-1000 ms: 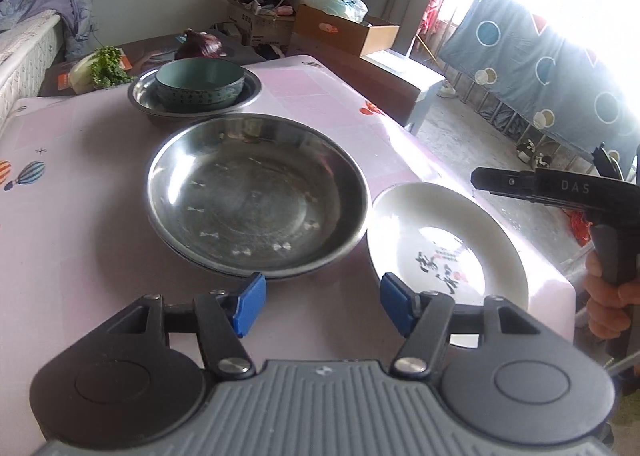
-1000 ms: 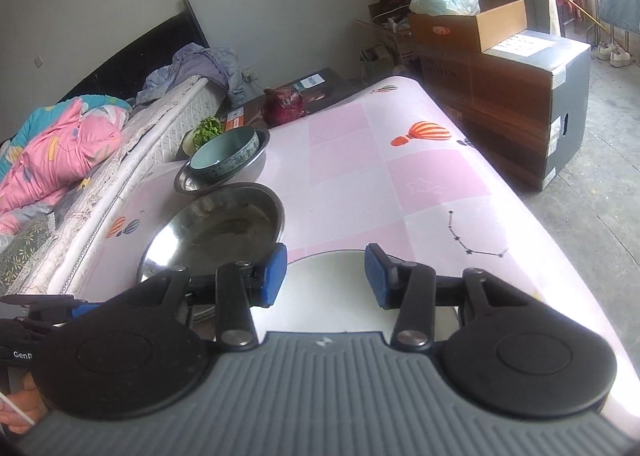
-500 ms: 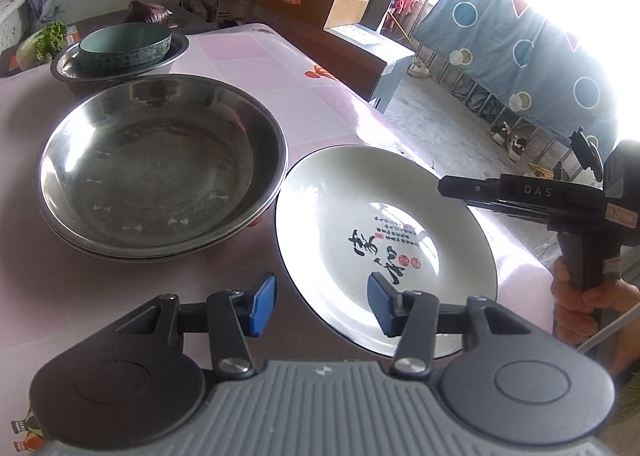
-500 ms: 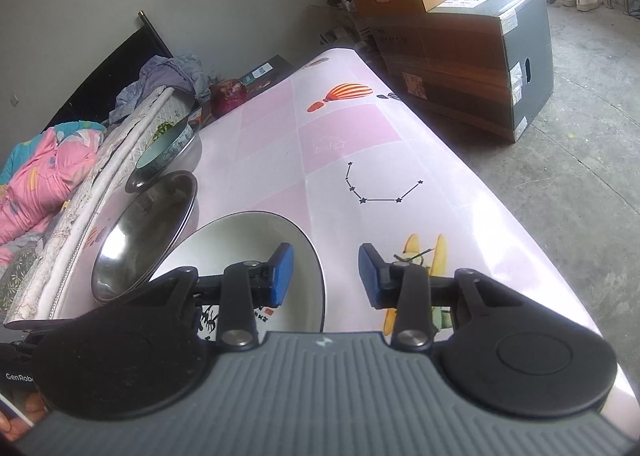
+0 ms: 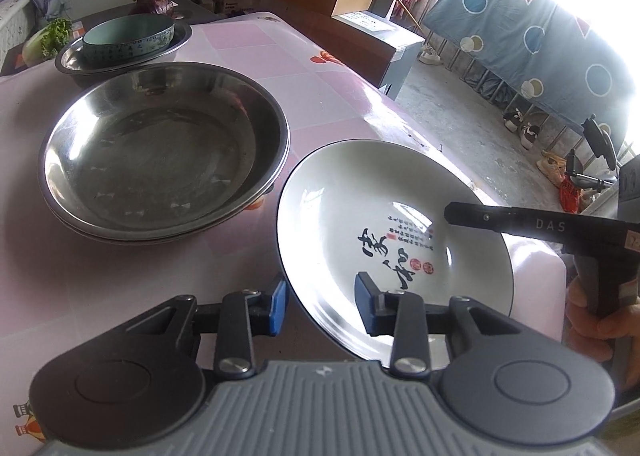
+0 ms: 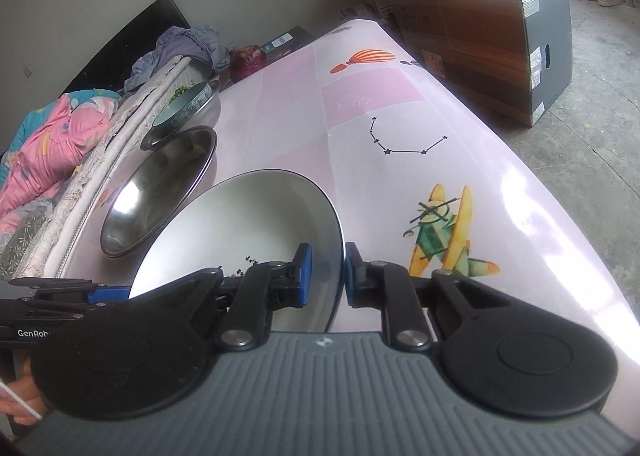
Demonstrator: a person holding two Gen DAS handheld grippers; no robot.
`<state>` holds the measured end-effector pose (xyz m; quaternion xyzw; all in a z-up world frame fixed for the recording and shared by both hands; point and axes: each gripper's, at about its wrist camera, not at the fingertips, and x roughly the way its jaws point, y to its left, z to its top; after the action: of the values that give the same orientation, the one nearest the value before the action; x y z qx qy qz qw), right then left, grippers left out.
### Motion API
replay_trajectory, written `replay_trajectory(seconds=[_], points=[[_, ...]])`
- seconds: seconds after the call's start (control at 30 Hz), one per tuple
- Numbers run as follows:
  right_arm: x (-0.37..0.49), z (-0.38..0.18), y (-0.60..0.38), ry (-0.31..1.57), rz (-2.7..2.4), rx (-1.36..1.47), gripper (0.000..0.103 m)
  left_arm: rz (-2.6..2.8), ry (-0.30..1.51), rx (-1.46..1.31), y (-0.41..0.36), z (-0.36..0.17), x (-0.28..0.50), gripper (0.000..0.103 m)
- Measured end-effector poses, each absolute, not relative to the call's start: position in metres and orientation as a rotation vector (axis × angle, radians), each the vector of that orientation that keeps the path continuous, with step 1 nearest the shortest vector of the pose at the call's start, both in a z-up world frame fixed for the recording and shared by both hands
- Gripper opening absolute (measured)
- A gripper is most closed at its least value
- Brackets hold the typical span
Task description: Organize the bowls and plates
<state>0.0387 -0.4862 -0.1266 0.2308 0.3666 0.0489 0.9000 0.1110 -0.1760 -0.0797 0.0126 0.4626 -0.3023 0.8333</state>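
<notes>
A white plate (image 5: 384, 212) with black calligraphy lies near the table's corner. My left gripper (image 5: 322, 310) straddles its near rim, one blue pad outside and one over the inside; the jaws are closing and still stand apart from the rim. My right gripper (image 6: 327, 276) holds the plate (image 6: 248, 224) at its right rim, the jaws closing with both pads against it. From the left wrist it shows as a black bar (image 5: 520, 222) reaching over the plate. Two stacked steel basins (image 5: 160, 152) sit beside the plate. Behind them, a teal bowl (image 5: 128, 38) rests in another steel basin (image 5: 180, 42).
The pink printed tablecloth (image 6: 400, 128) drops off to the right over a concrete floor. Cardboard boxes (image 6: 500, 36) stand past the far corner. A bed with a pink quilt (image 6: 48, 144) runs along the left side. A red cabbage (image 6: 248, 62) and greens (image 5: 52, 36) lie behind the basins.
Both grippers came down and in toward the white plate, and both pairs of jaws narrowed. The plate's rim, clear of them a second ago, now sits between each pair.
</notes>
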Motion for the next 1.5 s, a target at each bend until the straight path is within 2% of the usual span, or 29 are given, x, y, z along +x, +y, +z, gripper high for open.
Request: replay_trajectory(seconds=[0.5,0.9,1.07,1.2,1.27,1.33,1.43,1.5], points=[[-0.035,-0.118,-0.414,0.807,0.111,0.458,0.018,-0.642,1.052,0.048,-0.11,-0.075,0.061,0.037],[-0.028,-0.113,-0.336,0.819,0.234,0.452,0.019,-0.504,1.041,-0.034,-0.027,-0.071,0.039,0.039],[-0.027,-0.11,-0.32,0.809,0.23,0.433,0.025,-0.505,1.035,-0.086,-0.017,-0.073,0.043,0.039],[-0.026,-0.114,-0.324,0.811,0.227,0.479,0.029,-0.516,1.024,-0.066,-0.022,-0.075,0.042,0.049],[-0.026,-0.115,-0.324,0.806,0.235,0.489,0.035,-0.529,1.024,-0.066,-0.023,-0.078,0.042,0.054],[-0.025,-0.116,-0.326,0.797,0.266,0.53,0.056,-0.532,1.017,-0.065,-0.023,-0.081,0.042,0.057],[-0.023,-0.118,-0.326,0.782,0.291,0.586,0.074,-0.546,1.005,-0.077,-0.021,-0.081,0.039,0.066],[-0.022,-0.118,-0.325,0.775,0.297,0.607,0.081,-0.547,0.996,-0.097,-0.018,-0.082,0.039,0.077]])
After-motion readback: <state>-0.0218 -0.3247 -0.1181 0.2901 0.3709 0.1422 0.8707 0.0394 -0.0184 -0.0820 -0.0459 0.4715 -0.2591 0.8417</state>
